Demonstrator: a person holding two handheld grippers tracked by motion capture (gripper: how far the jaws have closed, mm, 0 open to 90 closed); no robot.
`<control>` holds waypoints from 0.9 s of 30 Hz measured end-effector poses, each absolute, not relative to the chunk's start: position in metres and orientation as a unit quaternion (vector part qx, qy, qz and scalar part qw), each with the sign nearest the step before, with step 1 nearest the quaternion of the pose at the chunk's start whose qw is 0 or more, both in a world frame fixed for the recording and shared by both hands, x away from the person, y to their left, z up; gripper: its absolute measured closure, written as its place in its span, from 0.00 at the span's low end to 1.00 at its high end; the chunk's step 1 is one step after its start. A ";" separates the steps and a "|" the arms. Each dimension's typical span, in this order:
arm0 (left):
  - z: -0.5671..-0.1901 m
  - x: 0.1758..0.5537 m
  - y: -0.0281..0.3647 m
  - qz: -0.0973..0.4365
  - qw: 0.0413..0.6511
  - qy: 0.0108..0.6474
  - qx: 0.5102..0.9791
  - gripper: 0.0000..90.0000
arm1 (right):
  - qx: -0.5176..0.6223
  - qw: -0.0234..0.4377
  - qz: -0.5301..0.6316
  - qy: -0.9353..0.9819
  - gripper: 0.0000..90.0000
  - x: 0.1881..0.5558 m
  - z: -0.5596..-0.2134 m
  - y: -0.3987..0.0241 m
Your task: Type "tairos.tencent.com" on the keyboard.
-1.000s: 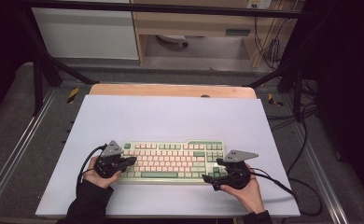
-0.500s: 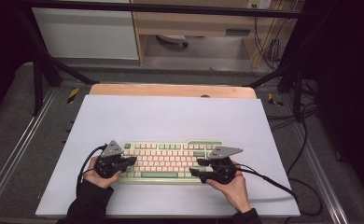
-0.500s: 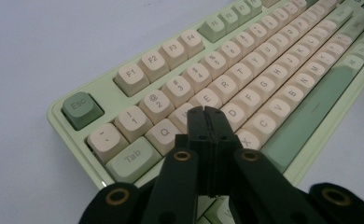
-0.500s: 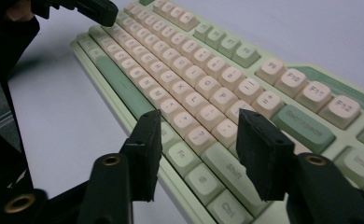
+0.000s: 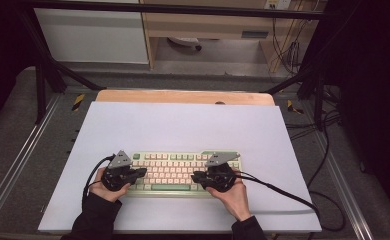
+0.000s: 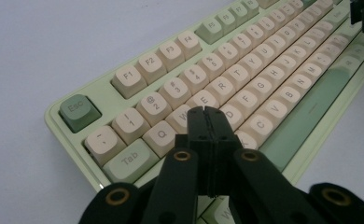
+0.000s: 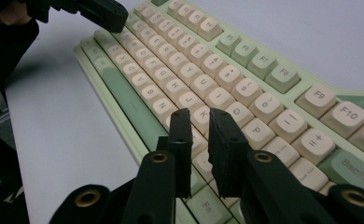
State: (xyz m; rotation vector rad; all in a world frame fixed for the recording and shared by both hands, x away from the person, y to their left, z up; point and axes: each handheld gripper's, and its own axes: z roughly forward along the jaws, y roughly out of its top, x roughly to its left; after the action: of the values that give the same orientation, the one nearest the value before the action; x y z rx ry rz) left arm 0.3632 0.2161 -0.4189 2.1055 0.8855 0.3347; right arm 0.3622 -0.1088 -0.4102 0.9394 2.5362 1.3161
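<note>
Table (image 5: 183,127) pale lilac, wooden strip at far edge, cabinet beyond. Keyboard (image 5: 175,170) near front edge, between grippers. Left gripper (image 6: 207,112) jaws shut, empty, over W key. Right gripper (image 7: 200,116) jaws just closing, narrow gap, nothing between, above K.

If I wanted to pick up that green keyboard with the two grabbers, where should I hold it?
Probably by its two short ends. The keyboard is long, flat and low, lying level on the white table, so one grip would let it tip. Bring the left gripper in from the Esc end and the right gripper from the far end, jaws opened and level, pinching the thin green rim, not the keys.
</note>
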 end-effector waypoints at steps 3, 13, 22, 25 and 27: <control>-0.419 0.363 0.216 0.132 0.404 0.351 0.834 1.00 | 0.310 0.074 0.432 0.844 0.93 0.366 -0.411 -0.102; -0.419 0.363 0.215 0.132 0.405 0.350 0.834 1.00 | 0.329 0.065 0.431 0.838 1.00 0.382 -0.414 -0.084; -0.419 0.363 0.215 0.133 0.404 0.349 0.835 1.00 | 0.340 0.063 0.430 0.834 1.00 0.393 -0.424 -0.079; -0.419 0.363 0.215 0.133 0.404 0.349 0.835 1.00 | 0.340 0.064 0.428 0.835 1.00 0.395 -0.426 -0.078; -0.419 0.363 0.215 0.133 0.405 0.349 0.835 1.00 | 0.339 0.064 0.426 0.837 1.00 0.397 -0.428 -0.077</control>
State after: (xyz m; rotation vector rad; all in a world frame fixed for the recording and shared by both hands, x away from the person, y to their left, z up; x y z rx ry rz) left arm 0.3628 0.2147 -0.4189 2.1076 0.8802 0.3363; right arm 0.3968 -0.0769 -0.4281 1.0230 2.5264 1.2861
